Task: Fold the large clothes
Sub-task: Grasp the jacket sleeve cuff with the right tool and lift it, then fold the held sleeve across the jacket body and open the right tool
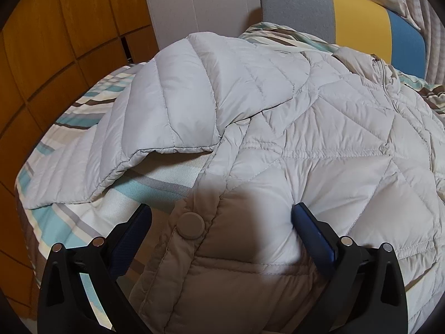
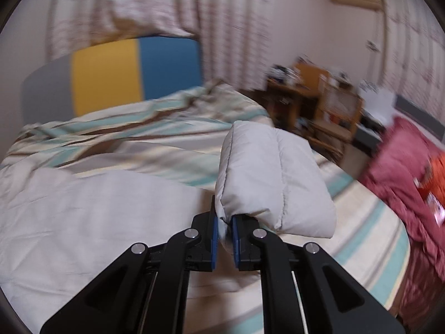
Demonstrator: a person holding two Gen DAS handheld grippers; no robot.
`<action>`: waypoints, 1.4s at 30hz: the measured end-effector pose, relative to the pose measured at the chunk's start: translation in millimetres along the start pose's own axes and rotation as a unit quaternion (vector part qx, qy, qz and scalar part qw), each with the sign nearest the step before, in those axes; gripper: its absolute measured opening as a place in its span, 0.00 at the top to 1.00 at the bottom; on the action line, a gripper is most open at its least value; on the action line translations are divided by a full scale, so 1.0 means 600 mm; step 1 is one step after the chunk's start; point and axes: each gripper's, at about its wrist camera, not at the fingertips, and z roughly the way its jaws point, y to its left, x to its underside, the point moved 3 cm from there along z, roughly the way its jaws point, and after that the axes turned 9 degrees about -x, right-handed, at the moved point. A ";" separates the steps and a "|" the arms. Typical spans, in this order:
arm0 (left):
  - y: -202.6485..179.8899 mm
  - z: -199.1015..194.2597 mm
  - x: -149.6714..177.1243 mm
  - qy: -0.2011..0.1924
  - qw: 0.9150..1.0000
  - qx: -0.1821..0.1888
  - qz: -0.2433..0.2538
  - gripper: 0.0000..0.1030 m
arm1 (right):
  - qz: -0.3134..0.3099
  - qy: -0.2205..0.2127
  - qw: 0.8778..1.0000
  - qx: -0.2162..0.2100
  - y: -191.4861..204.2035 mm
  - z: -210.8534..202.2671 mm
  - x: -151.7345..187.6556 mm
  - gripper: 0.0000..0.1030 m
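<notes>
The right gripper (image 2: 225,229) pinches a puffy sleeve end (image 2: 272,183) lifted ahead of it. The left gripper (image 1: 222,220) is spread wide over the down jacket (image 1: 319,128) on the bed (image 1: 69,222) below. Light, soft, slippery-looking; seams and hems look easiest to grip.

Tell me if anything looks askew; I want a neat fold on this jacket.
Nothing damaged. The jacket lies rumpled on the striped bedsheet, one sleeve flopped across its side. The right gripper pinches a puffy sleeve end; the left gripper is open.
</notes>
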 end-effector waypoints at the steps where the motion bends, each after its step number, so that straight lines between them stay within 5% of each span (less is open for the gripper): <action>1: 0.000 -0.001 0.000 -0.001 1.000 -0.001 0.001 0.03 | -0.013 -0.004 1.000 -0.008 0.021 -0.004 -0.003 0.93; 6: -0.003 -0.004 0.001 -0.008 1.000 -0.012 0.007 0.03 | -0.095 -0.011 0.992 -0.087 0.176 -0.018 -0.003 0.93; 12: -0.004 -0.007 0.002 -0.010 1.000 -0.016 0.009 0.03 | -0.203 0.005 0.962 -0.181 0.381 -0.021 0.041 0.93; 17: -0.003 -0.010 0.003 -0.011 1.000 -0.017 0.010 0.03 | -0.320 0.032 0.918 -0.233 0.518 -0.018 0.115 0.92; 22: 0.000 -0.011 0.004 -0.010 1.000 -0.013 0.006 0.03 | -0.473 0.025 0.857 -0.205 0.599 -0.019 0.216 0.86; 24: 0.000 -0.010 0.004 -0.009 1.000 -0.012 0.004 0.03 | -0.503 0.014 0.844 -0.186 0.606 -0.017 0.238 0.85; 28: 0.002 -0.010 0.002 -0.004 1.000 -0.009 0.004 0.03 | -0.492 0.022 0.848 -0.195 0.588 -0.014 0.236 0.74; 30: 0.004 -0.012 -0.001 0.003 1.000 -0.006 0.002 0.03 | -0.479 0.019 0.851 -0.214 0.567 -0.032 0.232 0.41; 34: 0.005 -0.042 -0.020 0.000 1.000 0.008 0.000 0.03 | -0.440 0.025 0.858 -0.262 0.514 -0.072 0.207 0.39; 38: -0.050 -0.113 -0.061 -0.051 0.997 0.041 0.030 0.03 | -0.335 0.028 0.892 -0.302 0.436 -0.093 0.153 0.35; 42: -0.142 -0.146 -0.101 -0.071 0.992 0.083 0.069 0.03 | -0.196 0.047 0.942 -0.268 0.313 -0.039 0.082 0.36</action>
